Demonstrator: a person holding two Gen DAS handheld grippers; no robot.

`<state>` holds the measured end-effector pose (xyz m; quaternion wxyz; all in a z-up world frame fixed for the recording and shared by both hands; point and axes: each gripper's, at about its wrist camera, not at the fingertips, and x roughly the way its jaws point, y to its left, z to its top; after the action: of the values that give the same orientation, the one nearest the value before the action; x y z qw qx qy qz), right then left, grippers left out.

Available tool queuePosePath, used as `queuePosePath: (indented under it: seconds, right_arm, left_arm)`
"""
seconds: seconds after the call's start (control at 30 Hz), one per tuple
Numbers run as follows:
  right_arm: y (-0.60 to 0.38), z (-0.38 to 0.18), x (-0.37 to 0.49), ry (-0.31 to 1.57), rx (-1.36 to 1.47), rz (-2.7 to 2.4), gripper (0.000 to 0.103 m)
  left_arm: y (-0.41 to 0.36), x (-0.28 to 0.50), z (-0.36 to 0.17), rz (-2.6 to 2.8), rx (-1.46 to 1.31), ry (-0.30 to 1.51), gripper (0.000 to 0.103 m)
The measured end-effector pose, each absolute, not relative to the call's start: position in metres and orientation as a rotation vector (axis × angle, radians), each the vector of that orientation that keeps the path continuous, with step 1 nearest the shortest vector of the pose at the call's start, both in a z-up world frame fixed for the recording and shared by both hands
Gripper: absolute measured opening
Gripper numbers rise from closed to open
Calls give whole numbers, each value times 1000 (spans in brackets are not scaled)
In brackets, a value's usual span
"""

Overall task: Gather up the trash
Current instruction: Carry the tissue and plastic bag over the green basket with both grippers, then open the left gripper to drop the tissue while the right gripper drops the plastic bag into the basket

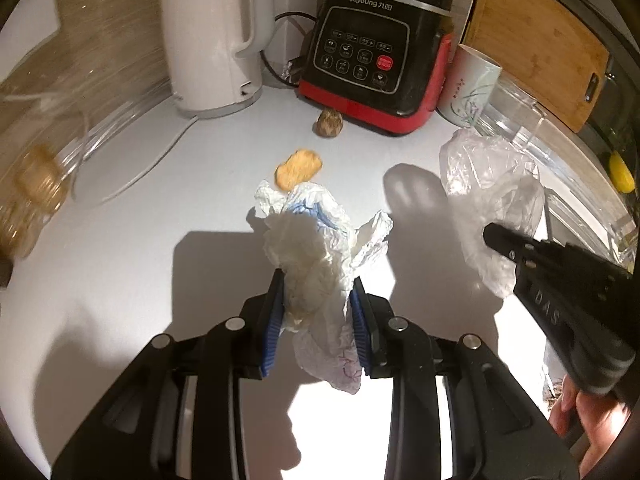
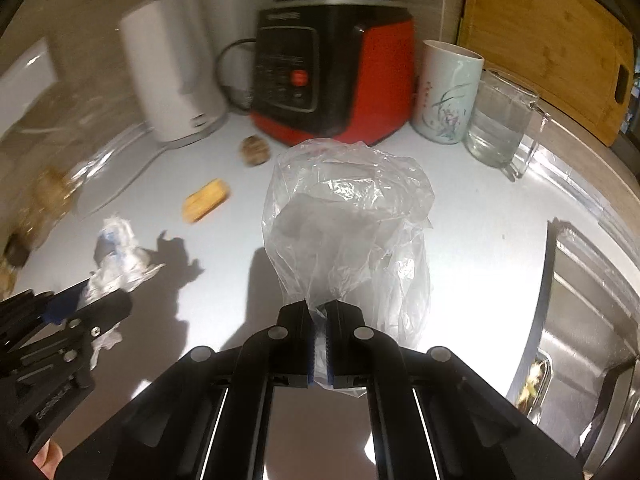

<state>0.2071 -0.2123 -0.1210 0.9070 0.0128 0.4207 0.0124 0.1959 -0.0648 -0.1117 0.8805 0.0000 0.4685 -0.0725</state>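
Observation:
My left gripper [image 1: 318, 284] is shut on a crumpled white paper wrapper [image 1: 316, 252] and holds it above the white counter. My right gripper [image 2: 320, 308] is shut on the edge of a clear plastic bag [image 2: 344, 220], which stands up open in front of it. In the left wrist view the bag [image 1: 488, 188] is to the right of the wrapper, with the right gripper [image 1: 490, 236] on it. In the right wrist view the left gripper [image 2: 94, 300] and wrapper [image 2: 118, 252] are at the left. A yellow biscuit [image 1: 298, 168] [image 2: 206, 200] and a brown lump [image 1: 328, 122] [image 2: 254, 151] lie on the counter.
At the back stand a white kettle [image 1: 212, 36], a red and black Joyoung blender [image 1: 372, 56], a painted cup [image 2: 446, 92], a glass jug [image 2: 500, 120] and a wooden cutting board [image 2: 548, 32]. A steel sink [image 2: 588, 312] lies at the right. A glass jar [image 1: 36, 184] is at the left.

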Motion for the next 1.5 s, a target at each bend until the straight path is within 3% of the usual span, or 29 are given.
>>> queuePosePath:
  seconds: [0.5, 0.87, 1.07, 1.27, 1.5]
  right_arm:
    - [-189, -115, 33, 887, 49, 148, 5]
    - [-207, -119, -97, 904, 61, 180, 5]
    - [-212, -138, -138, 943, 35, 174, 7]
    - [-227, -169, -161, 1015, 61, 142, 8]
    - [-232, -201, -171, 1076, 96, 137, 8]
  left_arm:
    - [-37, 32, -93, -126, -38, 979, 30]
    - [-56, -67, -104, -178, 21, 1004, 30]
    - [-80, -107, -138, -223, 79, 1075, 32]
    - [-101, -136, -209, -259, 105, 1247, 34]
    - [-109, -132, -258, -300, 57, 1408, 34]
